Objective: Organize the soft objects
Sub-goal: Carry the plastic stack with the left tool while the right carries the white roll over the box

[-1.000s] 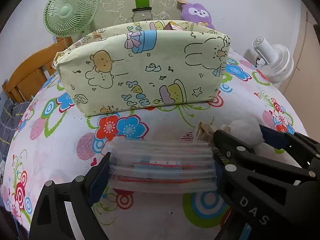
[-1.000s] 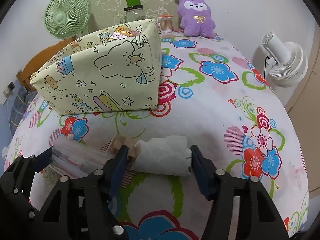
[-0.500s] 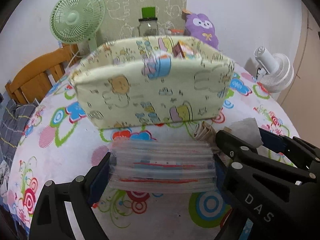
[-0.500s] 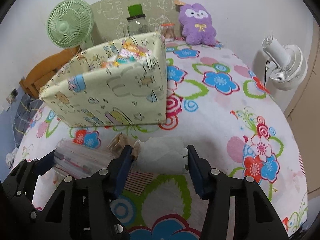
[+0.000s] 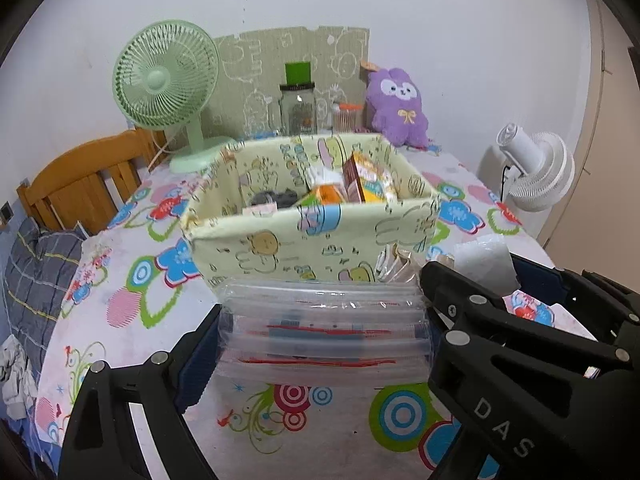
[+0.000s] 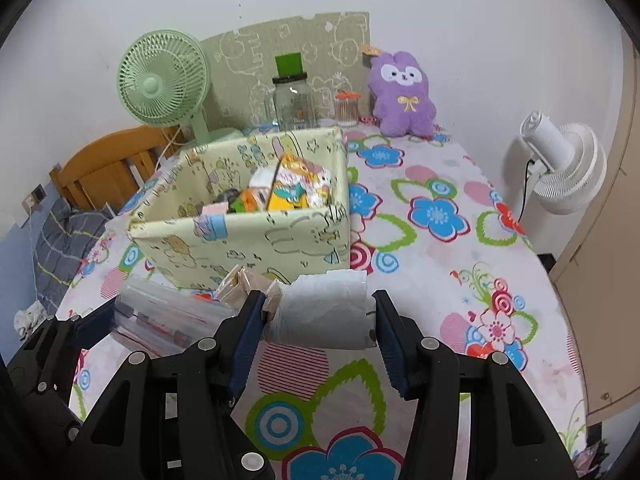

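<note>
A stack of clear zip bags [image 5: 324, 332] with red seal lines hangs above the flowered tablecloth, pressed between the blue pads of my left gripper [image 5: 320, 340]. My right gripper [image 6: 318, 320] is shut on a white roll of soft paper [image 6: 320, 312], also lifted off the cloth. A small tan packet [image 6: 240, 284] sticks out beside the roll at the left pad. Ahead stands the pale yellow fabric bin [image 5: 312, 236] with cartoon prints, open at the top and holding several packets. The same bin [image 6: 248, 240] shows in the right wrist view, ahead and left. The two grippers are side by side.
A green desk fan [image 5: 168, 80], a glass jar [image 5: 298, 110], a small orange-lidded container [image 6: 347, 109] and a purple plush rabbit [image 6: 402, 96] stand behind the bin by the wall. A white fan [image 6: 568, 176] stands off the right edge. A wooden chair back [image 5: 76, 184] is at left.
Both grippers have risen with their loads off the tablecloth. The bin's open top and its contents have come into sight, where before only its side showed.
</note>
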Demonstrator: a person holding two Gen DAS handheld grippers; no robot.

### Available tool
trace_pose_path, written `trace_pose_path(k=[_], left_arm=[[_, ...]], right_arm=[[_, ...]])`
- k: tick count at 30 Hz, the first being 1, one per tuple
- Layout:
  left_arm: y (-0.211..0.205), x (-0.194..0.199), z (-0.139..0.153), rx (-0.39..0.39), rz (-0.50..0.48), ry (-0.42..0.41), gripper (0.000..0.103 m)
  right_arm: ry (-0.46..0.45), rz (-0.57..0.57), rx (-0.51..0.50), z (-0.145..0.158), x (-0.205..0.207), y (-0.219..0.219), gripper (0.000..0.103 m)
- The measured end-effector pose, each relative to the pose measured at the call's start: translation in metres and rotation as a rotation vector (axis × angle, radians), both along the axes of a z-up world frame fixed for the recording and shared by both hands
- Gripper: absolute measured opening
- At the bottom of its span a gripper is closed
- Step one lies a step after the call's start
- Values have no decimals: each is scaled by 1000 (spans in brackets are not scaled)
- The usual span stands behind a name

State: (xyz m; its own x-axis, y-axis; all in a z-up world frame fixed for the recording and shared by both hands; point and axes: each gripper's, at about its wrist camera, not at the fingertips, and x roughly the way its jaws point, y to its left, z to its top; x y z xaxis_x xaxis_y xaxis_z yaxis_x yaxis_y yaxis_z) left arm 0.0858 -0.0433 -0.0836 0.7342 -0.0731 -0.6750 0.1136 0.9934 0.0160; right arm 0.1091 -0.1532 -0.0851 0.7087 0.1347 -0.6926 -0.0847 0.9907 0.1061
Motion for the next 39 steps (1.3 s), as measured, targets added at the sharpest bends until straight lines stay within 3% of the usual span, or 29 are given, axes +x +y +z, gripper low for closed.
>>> trace_pose_path(k=[23,39], left_arm=[[6,-15,63,-4,2,-125,93],[14,6,81,-3,7,-170,93]], right_arm=[[-141,2,-15,68,-21,4,56],[-194,25,-21,92,-3,15,57]])
